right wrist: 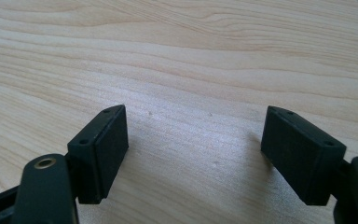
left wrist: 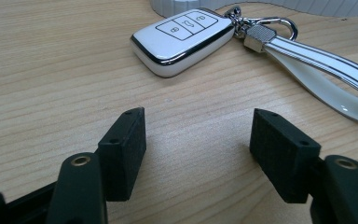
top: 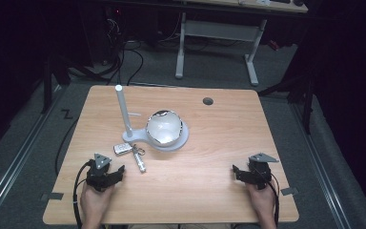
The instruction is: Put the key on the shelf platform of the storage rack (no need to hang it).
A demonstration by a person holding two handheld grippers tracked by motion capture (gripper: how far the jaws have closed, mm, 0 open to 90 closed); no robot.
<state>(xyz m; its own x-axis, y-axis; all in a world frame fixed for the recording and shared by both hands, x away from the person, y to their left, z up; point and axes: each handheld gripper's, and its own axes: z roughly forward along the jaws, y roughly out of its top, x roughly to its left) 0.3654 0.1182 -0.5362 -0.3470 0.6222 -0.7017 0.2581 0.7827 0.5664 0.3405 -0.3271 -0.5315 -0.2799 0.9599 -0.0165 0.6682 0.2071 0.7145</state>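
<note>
While both grippers rested open-fingered and empty on the pale wooden worktop [top: 200, 181], we aimed the left gripper [left wrist: 198, 140] at the white, chrome-edged car key fob [left wrist: 182, 39], apparently lining up a grasp.

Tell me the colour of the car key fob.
White with a chrome rim, clearest in the left gripper view: key fob.

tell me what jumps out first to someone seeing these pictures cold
A white stand near the middle of the wooden table carries a shiny dome-shaped bowl and a tall upright post. Just in front of it lies a white car key fob with a chrome clip and white strap. The left tongs stand open just short of the fob; the right tongs stand open over bare wood.
</note>
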